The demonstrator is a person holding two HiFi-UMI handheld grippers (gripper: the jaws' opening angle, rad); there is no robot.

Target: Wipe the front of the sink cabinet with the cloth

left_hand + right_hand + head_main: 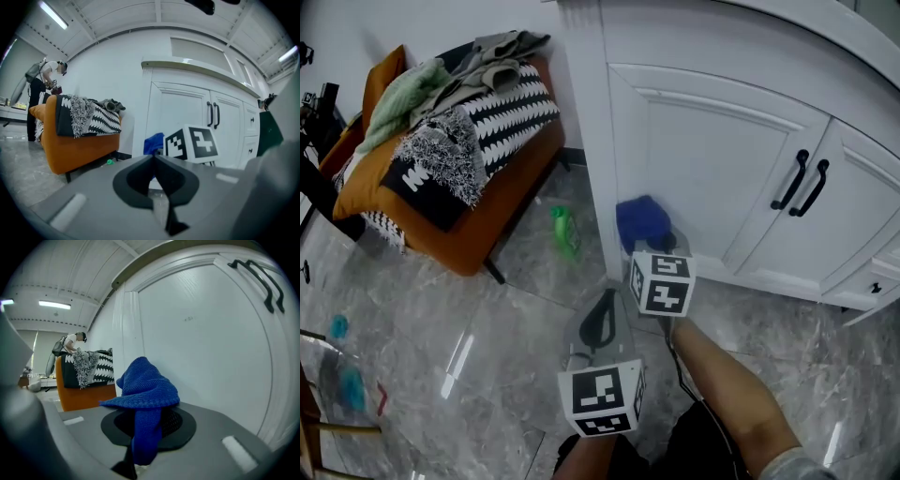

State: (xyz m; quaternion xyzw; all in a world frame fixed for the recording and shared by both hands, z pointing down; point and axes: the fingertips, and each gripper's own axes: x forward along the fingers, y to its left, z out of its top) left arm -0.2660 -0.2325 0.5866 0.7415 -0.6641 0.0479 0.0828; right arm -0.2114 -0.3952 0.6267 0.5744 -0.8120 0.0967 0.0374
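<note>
A blue knitted cloth (642,221) (145,392) (153,143) is pinched in my right gripper (661,242) (143,420), bunched above the jaws. It sits low against the left door of the white sink cabinet (703,159) (206,343), near the corner post. My left gripper (598,323) (154,161) hangs behind and below it over the floor, jaws pressed together with nothing between them. The cabinet's two black door handles (802,183) stand to the right.
An orange chair (450,169) piled with clothes and a black-and-white throw stands left of the cabinet. A green object (564,230) lies on the grey marble floor (487,319) between chair and cabinet. A person (44,89) stands far off at the left.
</note>
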